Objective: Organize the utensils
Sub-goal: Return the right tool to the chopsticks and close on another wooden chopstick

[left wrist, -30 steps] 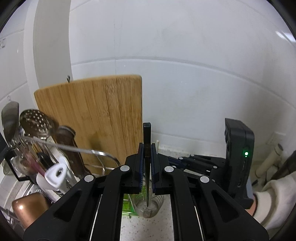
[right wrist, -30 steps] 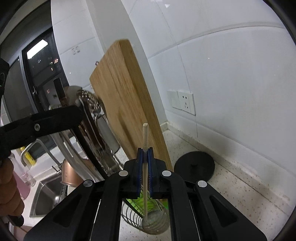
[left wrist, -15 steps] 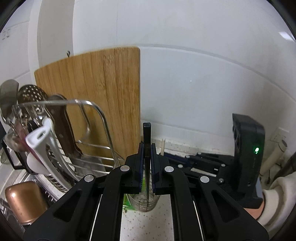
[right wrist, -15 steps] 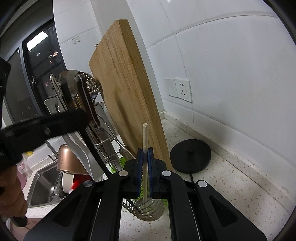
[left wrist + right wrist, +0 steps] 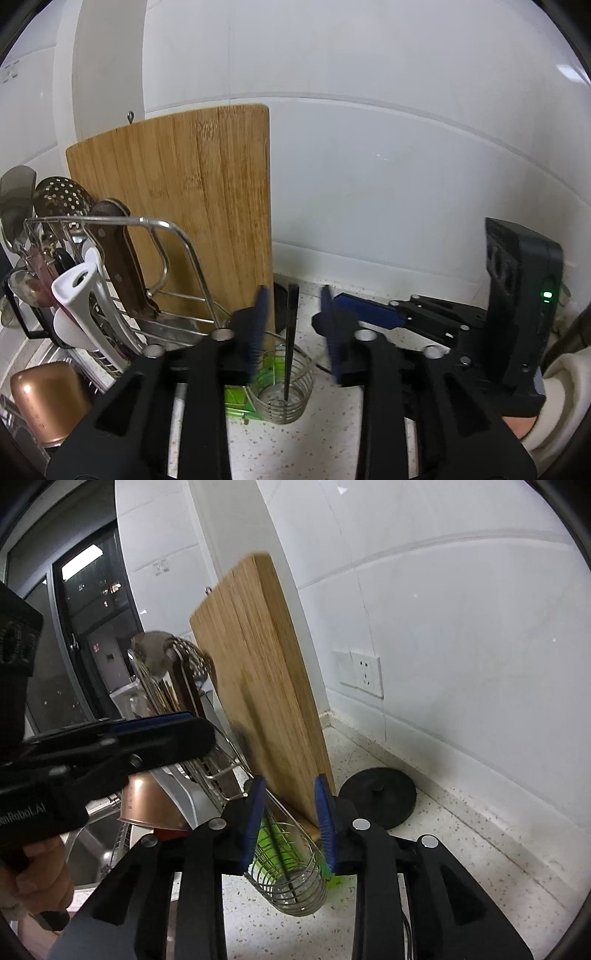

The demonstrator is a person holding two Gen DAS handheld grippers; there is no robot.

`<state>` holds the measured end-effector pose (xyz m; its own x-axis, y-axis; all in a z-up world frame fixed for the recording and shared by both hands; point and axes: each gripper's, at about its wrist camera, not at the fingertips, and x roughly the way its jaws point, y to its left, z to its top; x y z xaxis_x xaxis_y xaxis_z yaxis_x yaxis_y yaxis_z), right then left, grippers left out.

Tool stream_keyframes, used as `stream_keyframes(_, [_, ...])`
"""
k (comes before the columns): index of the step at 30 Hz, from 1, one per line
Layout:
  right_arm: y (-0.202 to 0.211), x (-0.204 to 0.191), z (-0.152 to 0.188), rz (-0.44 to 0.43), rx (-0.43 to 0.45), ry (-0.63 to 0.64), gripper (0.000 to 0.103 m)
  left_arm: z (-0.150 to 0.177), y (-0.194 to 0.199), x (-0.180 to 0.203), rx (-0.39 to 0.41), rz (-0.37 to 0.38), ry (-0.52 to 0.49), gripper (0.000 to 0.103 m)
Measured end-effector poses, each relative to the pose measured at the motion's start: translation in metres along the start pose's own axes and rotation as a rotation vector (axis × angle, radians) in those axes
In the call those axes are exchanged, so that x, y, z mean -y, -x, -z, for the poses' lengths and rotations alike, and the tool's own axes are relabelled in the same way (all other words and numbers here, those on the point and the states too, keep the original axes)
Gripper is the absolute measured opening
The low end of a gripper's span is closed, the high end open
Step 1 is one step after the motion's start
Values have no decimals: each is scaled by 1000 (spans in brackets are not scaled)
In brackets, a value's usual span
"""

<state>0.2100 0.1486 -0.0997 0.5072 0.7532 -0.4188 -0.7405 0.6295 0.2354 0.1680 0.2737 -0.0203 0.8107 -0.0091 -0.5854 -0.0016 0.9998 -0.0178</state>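
Observation:
A round wire utensil holder (image 5: pixel 282 384) stands on the speckled counter, in front of a green object; it also shows in the right wrist view (image 5: pixel 291 871). A black chopstick (image 5: pixel 290 339) stands upright in it, free between the spread fingers of my left gripper (image 5: pixel 293 325), which is open. My right gripper (image 5: pixel 290 823) is open and empty, just above the holder; a dark stick (image 5: pixel 284 864) leans inside it. The wooden stick is not seen in either view.
A bamboo cutting board (image 5: pixel 192 206) leans on the tiled wall behind the holder. A wire dish rack (image 5: pixel 110 288) at the left holds ladles, a knife and white spoons. A copper cup (image 5: pixel 40 398) lies beside it. A black round lid (image 5: pixel 376 797) lies near the wall.
Both grippers have opened. The black chopstick left my left gripper and stands in the wire holder. The wooden stick has left my right gripper.

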Motion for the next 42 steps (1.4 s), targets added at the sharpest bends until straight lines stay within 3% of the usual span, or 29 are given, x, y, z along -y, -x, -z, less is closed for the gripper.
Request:
stream_keyframes(8, [53, 30, -2, 62, 56, -61, 30, -21, 14, 26, 30, 20, -22, 31])
stream_keyframes(18, [129, 92, 23, 232, 83, -178, 30, -20, -5, 85, 1, 135, -67, 31])
stream_keyframes(32, [191, 159, 86, 428, 17, -335, 30, 24, -80, 173, -203, 294, -101, 31])
stream_keyframes(38, [193, 184, 108, 491, -40, -405, 30, 42, -117, 182, -295, 305, -93, 31])
stream_keyframes(42, [184, 214, 129, 509, -150, -496, 30, 57, -145, 178, -362, 299, -83, 31])
